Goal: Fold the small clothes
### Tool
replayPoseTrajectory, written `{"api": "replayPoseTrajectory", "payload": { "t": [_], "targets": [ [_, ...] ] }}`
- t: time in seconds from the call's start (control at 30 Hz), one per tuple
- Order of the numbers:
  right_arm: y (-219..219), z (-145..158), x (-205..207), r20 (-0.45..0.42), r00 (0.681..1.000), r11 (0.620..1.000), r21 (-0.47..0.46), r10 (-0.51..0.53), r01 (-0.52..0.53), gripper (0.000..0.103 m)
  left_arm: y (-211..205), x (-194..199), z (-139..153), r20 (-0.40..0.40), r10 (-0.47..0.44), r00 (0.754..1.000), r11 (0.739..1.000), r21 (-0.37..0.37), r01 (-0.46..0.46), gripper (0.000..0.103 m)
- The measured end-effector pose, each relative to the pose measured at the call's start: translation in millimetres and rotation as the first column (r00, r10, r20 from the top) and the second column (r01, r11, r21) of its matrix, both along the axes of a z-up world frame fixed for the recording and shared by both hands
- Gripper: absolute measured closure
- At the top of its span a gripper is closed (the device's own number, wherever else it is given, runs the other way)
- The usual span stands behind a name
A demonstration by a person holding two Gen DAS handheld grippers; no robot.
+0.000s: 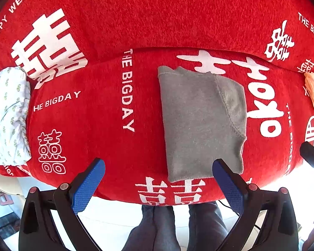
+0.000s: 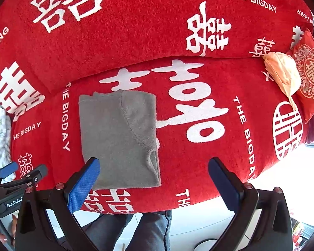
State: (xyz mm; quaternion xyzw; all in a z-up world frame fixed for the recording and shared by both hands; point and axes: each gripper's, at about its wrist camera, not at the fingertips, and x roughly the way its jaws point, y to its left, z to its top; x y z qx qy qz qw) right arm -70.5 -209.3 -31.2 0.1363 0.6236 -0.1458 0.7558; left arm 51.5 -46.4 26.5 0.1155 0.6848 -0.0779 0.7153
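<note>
A small grey garment (image 1: 201, 121) lies folded into a rectangle on the red sofa seat (image 1: 94, 115), with a curved seam showing on its right side. My left gripper (image 1: 159, 179) hovers open above the seat's front edge, its right finger at the garment's near right corner. In the right wrist view the same grey garment (image 2: 119, 138) lies left of centre. My right gripper (image 2: 155, 177) is open too, its left finger over the garment's near left corner. Neither gripper holds anything.
A white leaf-patterned cloth (image 1: 8, 117) lies bunched at the seat's left end. A peach cloth (image 2: 282, 73) and a red embroidered cushion (image 2: 309, 77) sit at the right end. The person's legs (image 1: 178, 226) stand before the sofa's front edge. The sofa back (image 1: 157, 16) rises behind.
</note>
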Motion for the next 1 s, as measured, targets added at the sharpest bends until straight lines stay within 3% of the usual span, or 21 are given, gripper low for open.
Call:
{"api": "replayPoseTrajectory", "payload": {
  "t": [0.4,0.53,1.0],
  "targets": [
    [-5.8,14.3,-3.0,0.021,0.999,0.999,-0.037,-0.033,0.034,0.0,-18.4,1.2,1.1,0.01,-0.088,0.996,0.996,-0.011,0.088,0.0],
    [-2.3,12.5,2.2,0.012,1.0,0.999,-0.043,-0.025,0.026,0.0,-12.1,3.8,0.4,0.012,-0.072,0.997,0.997,-0.004,0.072,0.0],
    [19.1,-1.3,12.9,0.001,0.999,0.998,-0.042,0.051,-0.051,0.0,11.2,10.1,5.4,0.04,0.026,0.999,0.995,-0.098,-0.022,0.0]
  ]
}}
